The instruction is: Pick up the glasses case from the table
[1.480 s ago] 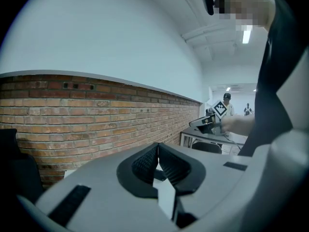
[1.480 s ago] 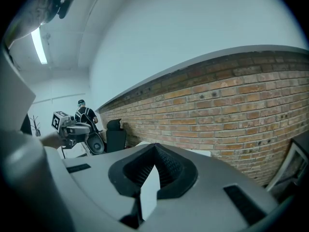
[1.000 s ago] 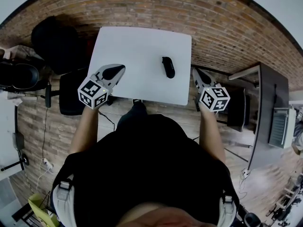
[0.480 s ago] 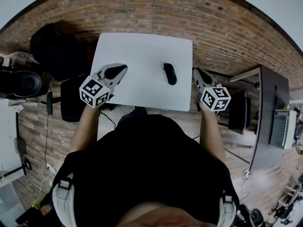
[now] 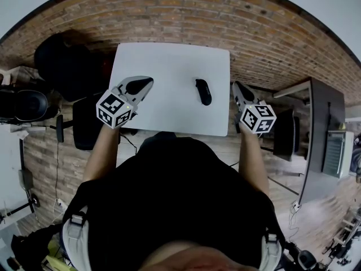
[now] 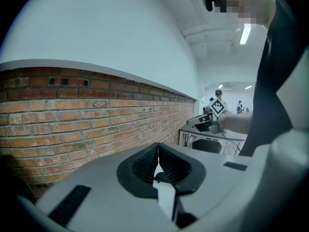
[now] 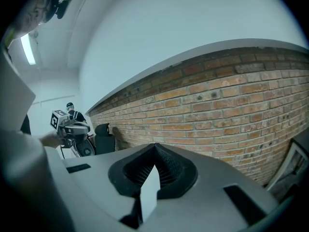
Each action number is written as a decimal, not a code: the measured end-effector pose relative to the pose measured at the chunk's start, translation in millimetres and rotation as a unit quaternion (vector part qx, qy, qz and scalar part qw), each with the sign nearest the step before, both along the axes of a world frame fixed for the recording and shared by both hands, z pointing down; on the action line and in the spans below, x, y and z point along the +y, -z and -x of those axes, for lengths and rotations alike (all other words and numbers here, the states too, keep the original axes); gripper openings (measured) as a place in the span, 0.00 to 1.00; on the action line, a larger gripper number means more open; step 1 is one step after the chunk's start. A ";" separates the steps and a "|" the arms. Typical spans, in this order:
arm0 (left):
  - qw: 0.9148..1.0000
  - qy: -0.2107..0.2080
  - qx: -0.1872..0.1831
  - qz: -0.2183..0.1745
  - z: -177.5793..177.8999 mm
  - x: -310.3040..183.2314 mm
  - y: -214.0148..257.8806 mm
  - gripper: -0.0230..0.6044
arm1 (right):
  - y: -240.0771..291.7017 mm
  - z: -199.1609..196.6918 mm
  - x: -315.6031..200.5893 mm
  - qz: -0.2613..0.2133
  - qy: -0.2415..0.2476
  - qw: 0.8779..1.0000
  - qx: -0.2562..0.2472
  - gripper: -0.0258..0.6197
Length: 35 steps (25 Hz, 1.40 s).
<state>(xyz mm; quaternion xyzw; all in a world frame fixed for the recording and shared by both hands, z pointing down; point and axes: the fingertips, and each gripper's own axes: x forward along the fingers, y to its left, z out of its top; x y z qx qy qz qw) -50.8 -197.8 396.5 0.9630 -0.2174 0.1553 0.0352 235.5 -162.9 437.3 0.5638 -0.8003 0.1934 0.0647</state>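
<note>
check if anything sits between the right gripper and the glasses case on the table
Nothing visible does. In the head view the glasses case lies alone on the white table. Only bare tabletop separates it from the right gripper, which is at the table's right edge with its jaws together and empty.

In the head view the glasses case (image 5: 203, 91), at the middle of the white table (image 5: 163, 61), is too small to show any seam or clasp. The person's torso (image 5: 175, 208) fills the lower frame and hides the floor there. At mid-left a black chair (image 5: 84, 123) lies partly behind the left gripper (image 5: 145, 82), and a black rounded object (image 5: 20, 103) is cut by the left edge. In the right gripper view a far person (image 7: 72, 111) at mid-left is too small to make out, and a pale frame (image 7: 294, 161) is cut off at lower right.
</note>
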 end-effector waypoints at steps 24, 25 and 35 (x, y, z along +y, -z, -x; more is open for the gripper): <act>0.999 -0.019 -0.017 0.021 -1.6 -18.2 -20.5 0.05 | -19.3 3.7 -24.0 0.020 -0.003 1.000 -0.001 0.06; 0.999 -0.018 -0.018 0.023 -1.3 -18.8 -21.9 0.05 | -22.8 3.6 -25.1 0.022 -0.003 1.000 -0.002 0.06; 0.999 -0.012 -0.022 0.024 4.2 -28.5 -29.5 0.05 | -62.4 0.3 -37.4 0.060 -0.006 0.998 0.001 0.06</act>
